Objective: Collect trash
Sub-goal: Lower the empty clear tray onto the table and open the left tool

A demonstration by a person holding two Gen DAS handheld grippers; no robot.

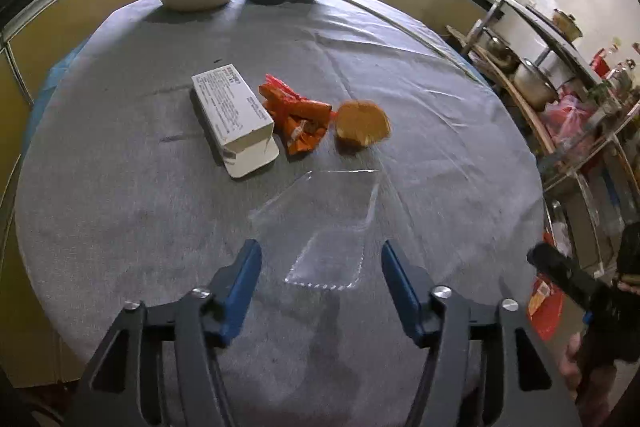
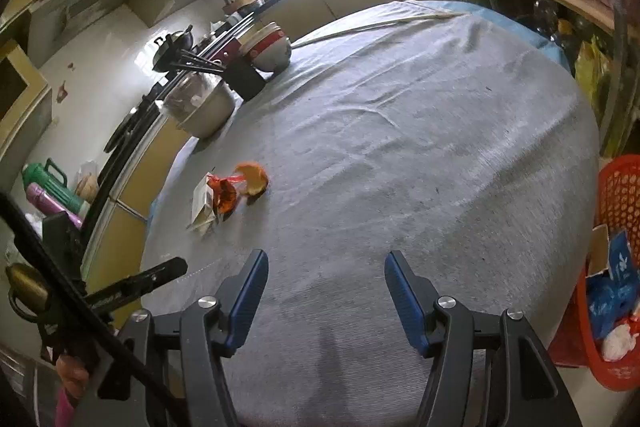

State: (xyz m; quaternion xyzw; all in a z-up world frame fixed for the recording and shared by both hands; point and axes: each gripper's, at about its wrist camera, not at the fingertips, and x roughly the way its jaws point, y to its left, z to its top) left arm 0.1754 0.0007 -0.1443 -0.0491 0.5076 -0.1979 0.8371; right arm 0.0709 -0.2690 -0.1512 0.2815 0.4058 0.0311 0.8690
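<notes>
Between the spread, empty blue pads of the left gripper [image 1: 322, 257] lies a clear plastic tray [image 1: 326, 227], flat on the grey tablecloth [image 1: 120, 207] and not pressed by either finger. Beyond it sit a white carton [image 1: 232, 109], an orange wrapper [image 1: 298, 117] and a piece of orange peel [image 1: 362, 123], close together. To lift the tray cleanly, I would pinch one thin rim edge-on, while the right gripper [image 2: 326, 267], jaws apart and holding nothing, waits near the red basket [image 2: 618, 195] beside the table.
</notes>
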